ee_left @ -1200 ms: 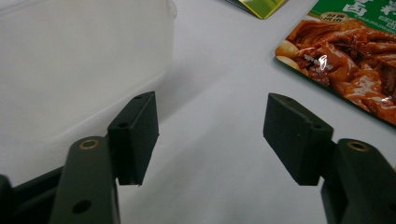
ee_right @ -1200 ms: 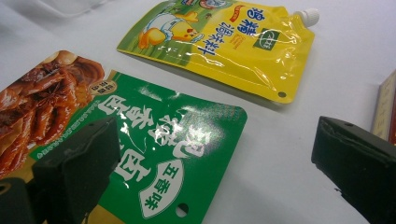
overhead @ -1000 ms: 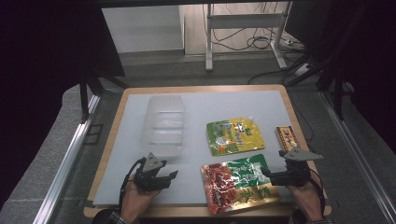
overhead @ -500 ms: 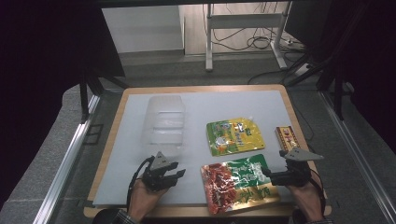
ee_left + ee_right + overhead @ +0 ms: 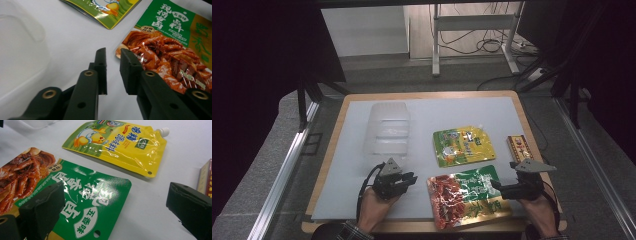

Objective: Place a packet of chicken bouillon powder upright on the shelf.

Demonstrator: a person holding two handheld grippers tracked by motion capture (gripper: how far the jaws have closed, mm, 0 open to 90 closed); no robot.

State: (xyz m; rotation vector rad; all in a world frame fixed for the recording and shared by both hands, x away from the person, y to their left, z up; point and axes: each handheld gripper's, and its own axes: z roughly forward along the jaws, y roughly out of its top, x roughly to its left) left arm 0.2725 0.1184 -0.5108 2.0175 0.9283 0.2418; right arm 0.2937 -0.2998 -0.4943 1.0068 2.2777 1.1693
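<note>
Red-and-green snack pouch (image 5: 468,196) lies flat at the table's near edge (image 5: 412,226), between both hands. Bare white surface runs left of it and behind the left gripper (image 5: 408,181).

Left gripper's jaws have just been closing; a narrow gap remains, nothing between them, pouch corner just beyond.

Right gripper (image 5: 498,187) spread wide, straddling the pouch's green end, not pinching.

Yellow spouted pouch (image 5: 463,145) and clear plastic tray (image 5: 387,129) lie farther back.

Red-green snack pouch (image 5: 468,196) lies flat btwn the grippers; just right of left gripper (image 5: 408,181), its right edge under right gripper (image 5: 497,187).
</note>
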